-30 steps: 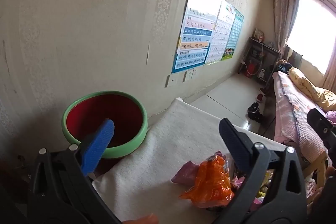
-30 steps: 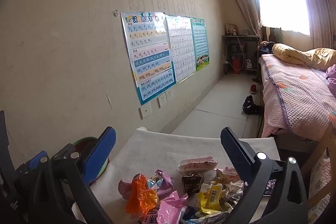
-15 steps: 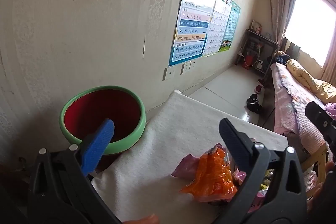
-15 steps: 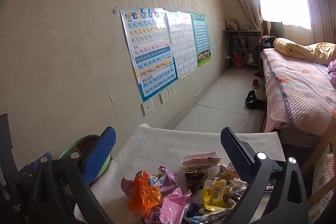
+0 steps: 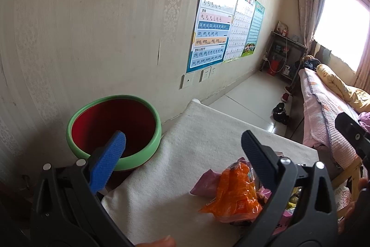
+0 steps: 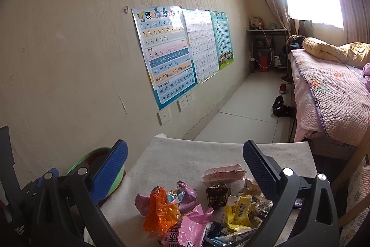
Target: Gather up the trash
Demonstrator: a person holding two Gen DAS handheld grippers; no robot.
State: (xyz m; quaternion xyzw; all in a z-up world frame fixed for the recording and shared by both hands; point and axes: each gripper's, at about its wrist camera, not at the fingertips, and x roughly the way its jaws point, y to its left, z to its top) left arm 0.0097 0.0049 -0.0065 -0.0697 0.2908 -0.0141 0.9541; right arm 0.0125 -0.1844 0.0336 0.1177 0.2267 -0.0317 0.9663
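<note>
The bench [image 6: 185,154] is the largest thing in reach, a flat top under a soft, nubbly off-white cloth, standing close to the papered wall with its alphabet posters [image 6: 166,57]. Just off its left edge sits the bin [image 5: 113,131], a round tub with a smooth green rim and a deep red inside, its mouth open upward and at about bench height, likely placed there so wrappers can be dropped in with a short sideways carry. The trash lies heaped on the near right part of the cloth: a crinkled orange wrapper [image 6: 161,212] nearest the bin, then glossy pink [image 6: 194,223] and yellow [image 6: 240,212] packets and a flat pale pink packet [image 6: 222,174] behind them, all thin, crumpled film that should crush easily under a pinch. The left gripper [image 5: 182,154] hangs over the bench between bin and pile, its ridged blue pads spread wide and holding nothing, apparently lined up on the orange wrapper. The right gripper [image 6: 185,166] hovers above the heap, jaws likewise parted and empty. No piece appears to be in the bin yet, so collecting seems barely begun.
</note>
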